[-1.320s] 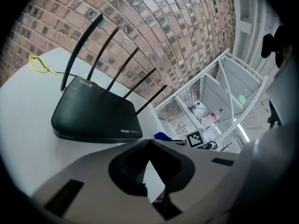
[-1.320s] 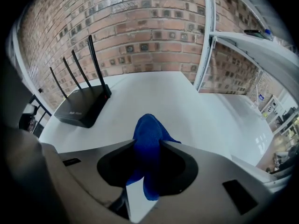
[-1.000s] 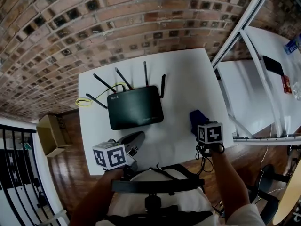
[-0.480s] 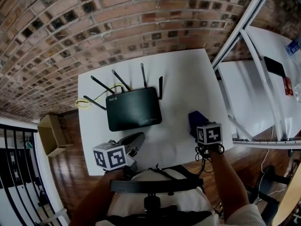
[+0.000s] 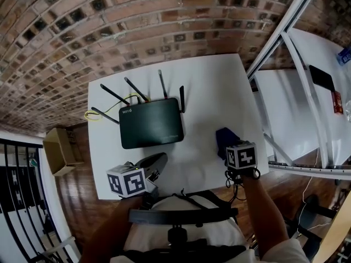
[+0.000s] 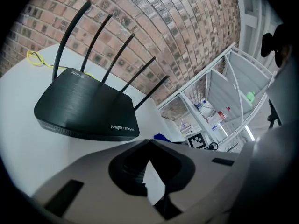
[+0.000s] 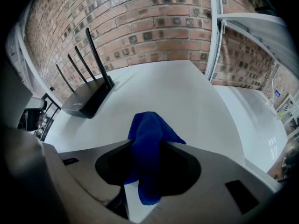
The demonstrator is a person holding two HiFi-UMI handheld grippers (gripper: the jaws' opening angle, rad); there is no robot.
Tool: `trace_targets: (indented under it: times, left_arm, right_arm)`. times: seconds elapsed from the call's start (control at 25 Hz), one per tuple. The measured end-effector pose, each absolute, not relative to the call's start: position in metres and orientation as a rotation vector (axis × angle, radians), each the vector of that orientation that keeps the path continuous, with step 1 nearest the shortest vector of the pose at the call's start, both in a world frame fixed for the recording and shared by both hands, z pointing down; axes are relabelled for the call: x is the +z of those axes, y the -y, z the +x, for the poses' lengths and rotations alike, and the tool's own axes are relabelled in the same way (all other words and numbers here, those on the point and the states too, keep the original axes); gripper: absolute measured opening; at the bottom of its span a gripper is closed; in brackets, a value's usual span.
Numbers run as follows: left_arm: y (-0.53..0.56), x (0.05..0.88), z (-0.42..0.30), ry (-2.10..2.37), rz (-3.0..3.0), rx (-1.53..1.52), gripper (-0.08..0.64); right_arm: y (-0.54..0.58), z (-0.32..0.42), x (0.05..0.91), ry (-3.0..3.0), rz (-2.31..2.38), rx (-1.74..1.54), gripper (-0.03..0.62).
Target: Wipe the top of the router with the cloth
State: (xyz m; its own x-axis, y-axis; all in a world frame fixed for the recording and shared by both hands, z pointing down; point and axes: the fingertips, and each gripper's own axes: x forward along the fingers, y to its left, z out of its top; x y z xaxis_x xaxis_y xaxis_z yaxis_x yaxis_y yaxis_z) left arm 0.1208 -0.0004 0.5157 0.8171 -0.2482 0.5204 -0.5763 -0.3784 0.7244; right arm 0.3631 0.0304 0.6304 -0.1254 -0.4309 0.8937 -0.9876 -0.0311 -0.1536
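the right tool [image 7: 147,143] points down at the white table [image 7: 187,92] with a bunched blue fabric cloth [image 7: 148,127] between its grey jaws. the jaws have just been opening, yet the cloth fills the gap and touches both tips. one end pokes out onto the table, the other reaches back into the hollow behind the tips. well apart, at far left, sits a flat black plastic router [image 7: 86,101], thin antennas upright, before a red-brown brick wall [image 7: 140,27]. a white metal post [image 7: 214,31] rises at right.
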Motion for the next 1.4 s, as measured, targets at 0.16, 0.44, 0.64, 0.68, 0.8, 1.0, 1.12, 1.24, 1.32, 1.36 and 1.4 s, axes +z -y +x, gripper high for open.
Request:
trace_targets:
  times: [0.16, 0.44, 0.64, 0.68, 0.8, 1.0, 1.12, 1.24, 1.32, 1.36, 1.4]
  left_arm:
    - [-0.007, 0.523, 0.127, 0.638, 1.947, 0.402, 0.023]
    - [-0.024, 0.529, 0.141, 0.670, 1.923, 0.412, 0.023]
    - [-0.035, 0.528, 0.139, 0.677, 1.925, 0.422, 0.024]
    - [-0.037, 0.527, 0.136, 0.677, 1.929, 0.423, 0.023]
    - [-0.041, 0.522, 0.121, 0.677, 1.939, 0.420, 0.023]
    - [-0.048, 0.513, 0.093, 0.662, 1.952, 0.424, 0.023]
    - [-0.053, 0.511, 0.080, 0.646, 1.958, 0.423, 0.024]
    - [-0.056, 0.511, 0.068, 0.637, 1.961, 0.422, 0.023]
    - [-0.058, 0.510, 0.063, 0.631, 1.967, 0.417, 0.023]
    - [-0.058, 0.509, 0.061, 0.628, 1.971, 0.415, 0.023]
    - [-0.059, 0.508, 0.059, 0.627, 1.974, 0.413, 0.023]
  right_arm:
    - [-0.030, 0.364, 0.632, 1.650, 1.480, 1.104, 0.167]
    - [-0.030, 0.366, 0.632, 1.714, 1.448, 1.053, 0.167]
    - [-0.031, 0.365, 0.633, 1.750, 1.426, 1.037, 0.166]
    - [-0.031, 0.365, 0.633, 1.751, 1.427, 1.036, 0.166]
    - [-0.034, 0.364, 0.633, 1.734, 1.439, 1.030, 0.166]
    - [-0.037, 0.360, 0.633, 1.685, 1.448, 1.048, 0.166]
    - [-0.036, 0.358, 0.632, 1.665, 1.448, 1.056, 0.165]
    - [-0.037, 0.356, 0.633, 1.648, 1.445, 1.065, 0.164]
    - [-0.037, 0.355, 0.633, 1.642, 1.440, 1.068, 0.164]
    - [-0.038, 0.354, 0.633, 1.638, 1.437, 1.071, 0.164]
    - [-0.038, 0.354, 0.633, 1.634, 1.432, 1.076, 0.164]
